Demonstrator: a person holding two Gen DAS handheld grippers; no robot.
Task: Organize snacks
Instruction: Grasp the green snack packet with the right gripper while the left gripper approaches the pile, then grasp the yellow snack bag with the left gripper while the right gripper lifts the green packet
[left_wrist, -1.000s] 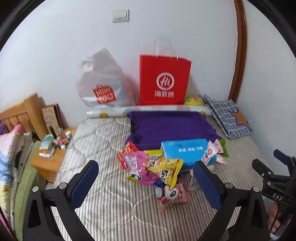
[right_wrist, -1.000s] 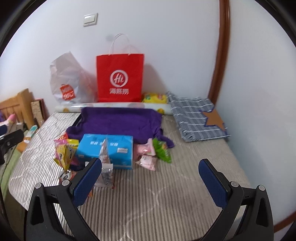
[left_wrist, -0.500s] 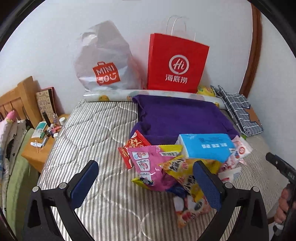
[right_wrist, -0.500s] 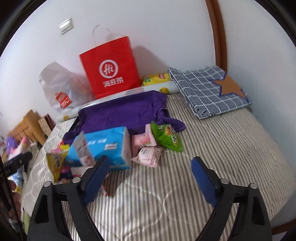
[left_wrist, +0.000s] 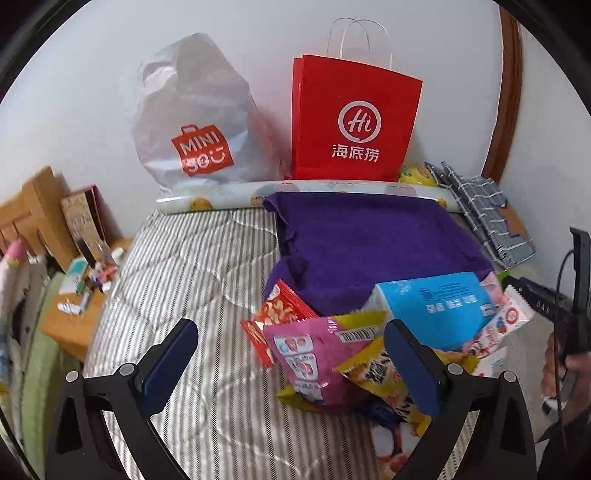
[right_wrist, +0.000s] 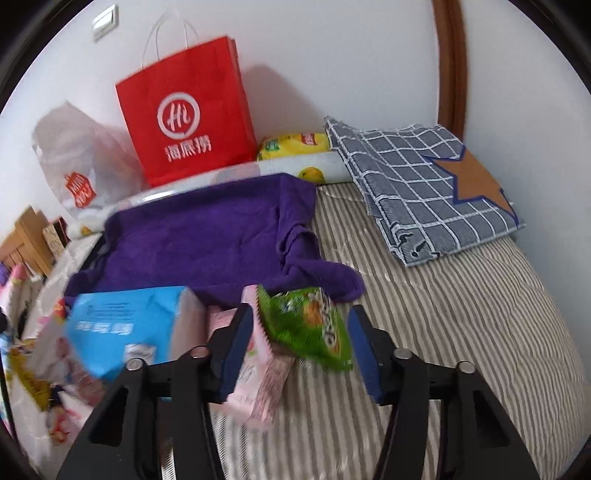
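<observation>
The snacks are lying in a loose heap on a striped bed (left_wrist: 192, 273), at the near edge of a purple cloth (left_wrist: 369, 243). The left gripper (left_wrist: 291, 363) is hanging over the left end of the heap with its jaws spread wide and nothing between the pads; a pink packet (left_wrist: 314, 354) and a yellow packet (left_wrist: 373, 373) are lying just in front of its right finger, with a red packet (left_wrist: 277, 317) behind them. A blue tissue pack (left_wrist: 439, 310) is sitting on top of the heap beside them.

The right gripper (right_wrist: 301, 343) is sitting low at the other end of the heap, its jaws half closed and having just been narrowing, with a green packet (right_wrist: 306, 328) lying between the pads. The picture is blurred there, so whether the pads are pressing on it yet cannot be told. A pale pink packet (right_wrist: 266, 384) is lying against the left finger, partly under it, and the tissue pack is crowding that side.

Against the wall a red paper bag (left_wrist: 354, 122) and a white plastic bag (left_wrist: 199, 118) are standing upright behind a long roll (left_wrist: 229, 192). A checked cloth (right_wrist: 424, 184) is lying folded at the right, well apart from the heap
</observation>
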